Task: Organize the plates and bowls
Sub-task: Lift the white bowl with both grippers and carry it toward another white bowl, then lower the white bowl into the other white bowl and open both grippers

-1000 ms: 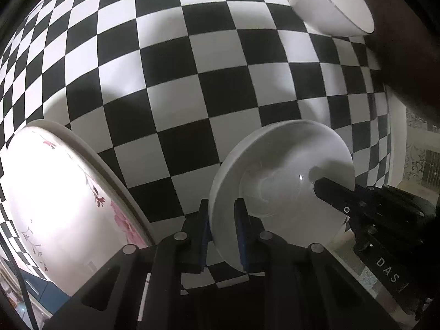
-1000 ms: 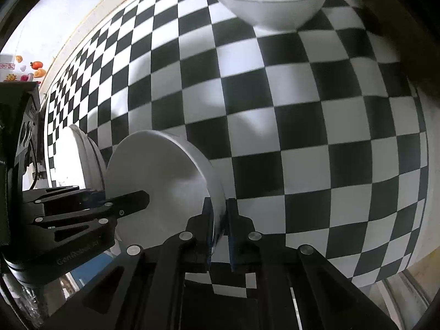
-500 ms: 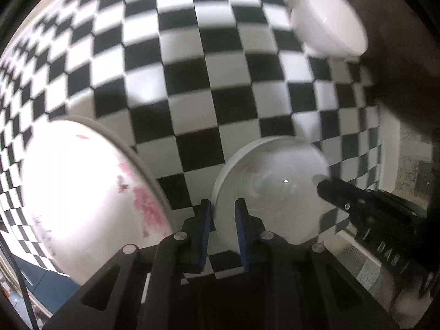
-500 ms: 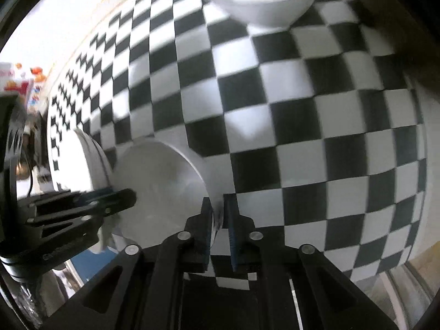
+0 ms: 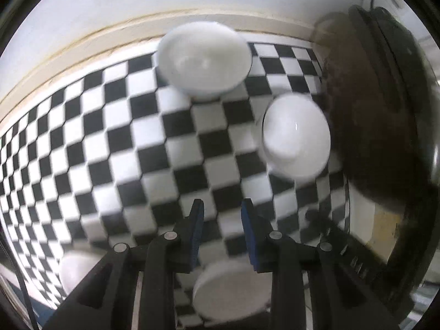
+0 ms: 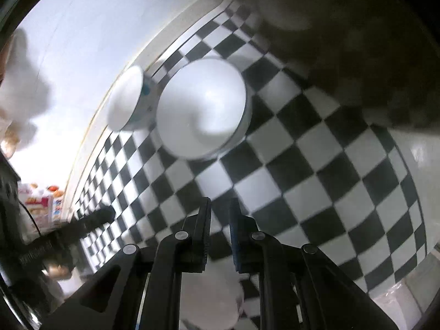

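My left gripper [image 5: 222,206] is open and empty above the checkered table. A small white plate [image 5: 233,293] lies on the table just below and behind its fingertips. Ahead stand a large white bowl [image 5: 203,59] by the wall and a smaller white bowl [image 5: 295,137] to the right. My right gripper [image 6: 220,205] is slightly open and empty; the white plate [image 6: 211,299] lies beneath it. Ahead of it stand a white bowl [image 6: 202,110] and a blue-patterned bowl [image 6: 126,101] by the wall.
The checkered tablecloth [image 5: 123,151] runs to a white wall [image 5: 110,5]. A dark blurred mass [image 5: 379,110] fills the right side. The left gripper's body [image 6: 68,233] shows at left in the right wrist view. A large plate's edge [image 5: 74,272] shows lower left.
Both grippers let go of the small white plate, which now lies flat on the table. Both have lifted and tilted up, so the bowls and wall have come into view.
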Action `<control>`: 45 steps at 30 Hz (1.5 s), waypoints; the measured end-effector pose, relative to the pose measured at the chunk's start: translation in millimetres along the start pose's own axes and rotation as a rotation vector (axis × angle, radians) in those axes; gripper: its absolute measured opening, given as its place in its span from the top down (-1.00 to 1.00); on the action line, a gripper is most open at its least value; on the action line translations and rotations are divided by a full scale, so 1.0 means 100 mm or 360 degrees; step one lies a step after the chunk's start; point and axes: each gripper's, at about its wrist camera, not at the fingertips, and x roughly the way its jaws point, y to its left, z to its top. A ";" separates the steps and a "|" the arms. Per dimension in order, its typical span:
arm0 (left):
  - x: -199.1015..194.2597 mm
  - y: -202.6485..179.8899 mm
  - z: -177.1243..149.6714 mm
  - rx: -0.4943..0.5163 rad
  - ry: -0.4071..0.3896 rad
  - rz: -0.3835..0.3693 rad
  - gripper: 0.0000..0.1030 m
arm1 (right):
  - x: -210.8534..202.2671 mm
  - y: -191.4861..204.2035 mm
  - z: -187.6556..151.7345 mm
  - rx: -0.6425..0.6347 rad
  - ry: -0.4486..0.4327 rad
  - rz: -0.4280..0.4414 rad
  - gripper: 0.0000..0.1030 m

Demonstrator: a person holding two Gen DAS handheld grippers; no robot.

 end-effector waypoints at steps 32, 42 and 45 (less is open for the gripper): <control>0.17 0.54 0.78 0.0038 0.0216 0.0122 0.84 | 0.47 0.42 0.44 -0.0177 0.0130 -0.0083 0.71; -0.01 0.91 0.88 -0.0100 0.0221 -0.0018 0.81 | 0.45 0.75 0.72 -0.0298 0.0161 -0.0002 0.71; -0.01 1.04 0.90 -0.0119 0.0222 -0.0071 0.81 | 0.66 0.85 0.81 -0.0378 0.0240 -0.0067 0.69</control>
